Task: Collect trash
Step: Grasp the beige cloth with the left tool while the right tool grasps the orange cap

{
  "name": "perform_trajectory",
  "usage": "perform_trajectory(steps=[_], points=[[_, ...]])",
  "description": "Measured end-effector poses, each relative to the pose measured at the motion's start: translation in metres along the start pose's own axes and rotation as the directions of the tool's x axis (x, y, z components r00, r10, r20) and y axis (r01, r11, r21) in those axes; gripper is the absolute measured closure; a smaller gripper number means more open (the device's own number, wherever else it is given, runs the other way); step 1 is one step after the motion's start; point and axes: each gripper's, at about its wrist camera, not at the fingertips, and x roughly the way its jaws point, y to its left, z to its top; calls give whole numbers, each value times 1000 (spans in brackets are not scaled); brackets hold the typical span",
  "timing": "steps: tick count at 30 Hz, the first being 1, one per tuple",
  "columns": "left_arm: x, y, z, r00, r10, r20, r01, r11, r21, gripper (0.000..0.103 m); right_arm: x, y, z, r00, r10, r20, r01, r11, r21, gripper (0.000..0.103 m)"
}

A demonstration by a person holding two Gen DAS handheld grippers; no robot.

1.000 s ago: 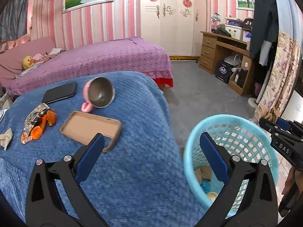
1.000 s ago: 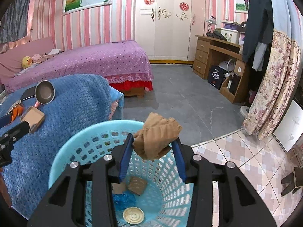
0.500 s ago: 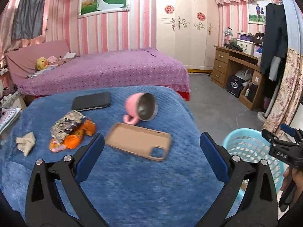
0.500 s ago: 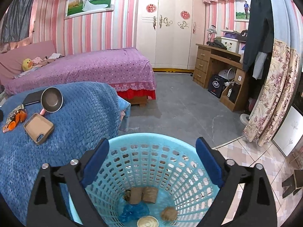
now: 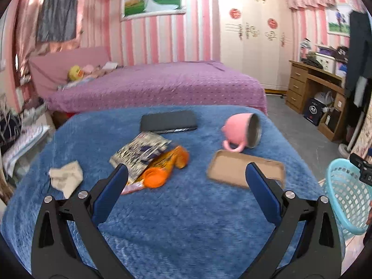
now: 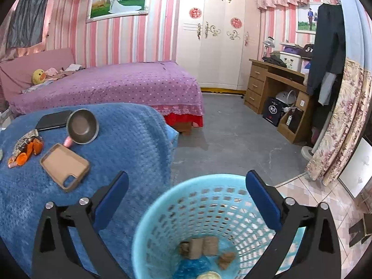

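1. now the left gripper [image 5: 186, 174] hangs above the blue fleece blanket [image 5: 186, 227], its blue-padded jaws spread wide with nothing between them.
2. just beyond its left finger lies the snack wrapper [image 5: 141, 152], a printed foil pack overlapping an orange packet [image 5: 167, 165] that touches it on the side nearer the pink mug.
3. a crumpled beige tissue [image 5: 67, 177] sits on the blanket on the far side of the snack wrapper from the mug, apart from it.
4. the pink mug [image 5: 241, 132] lies tipped on its side, steel mouth facing right, handle down against the blanket.
5. a tan phone case [image 5: 232, 169] lies open side up just in front of the mug; the left gripper's right finger covers part of it in the left wrist view.
6. a black phone [image 5: 168, 123] lies flat behind the snack wrapper, beside the mug.
7. the right gripper [image 6: 187, 191] is held over the light blue laundry basket [image 6: 162, 209], jaws wide apart and holding nothing.
8. in the basket's bottom lie brown crumpled paper pieces [image 6: 202, 246], a blue wrapper [image 6: 193, 265] and a round pale lid [image 6: 209, 275].
9. the basket stands on the floor against the blanket's edge, on the mug's side.
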Motion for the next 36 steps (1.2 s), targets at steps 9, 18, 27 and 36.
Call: perform_trajectory(steps=[9, 18, 27, 36], points=[[21, 56, -5, 997, 16, -70, -22, 997, -78, 5, 4, 44, 4, 999, 45, -5, -45, 999, 3, 5], [32, 89, -14, 993, 46, -113, -61, 990, -130, 5, 9, 112, 0, 995, 100, -26, -102, 992, -77, 5], [51, 120, -15, 978, 116, -173, -133, 987, -87, 6, 13, 170, -6, 989, 137, -55, -144, 976, -161, 5], [68, 196, -15, 961, 188, -203, -222, 962, -158, 6, 19, 205, -10, 978, 182, -102, -198, 963, -181, 5]])
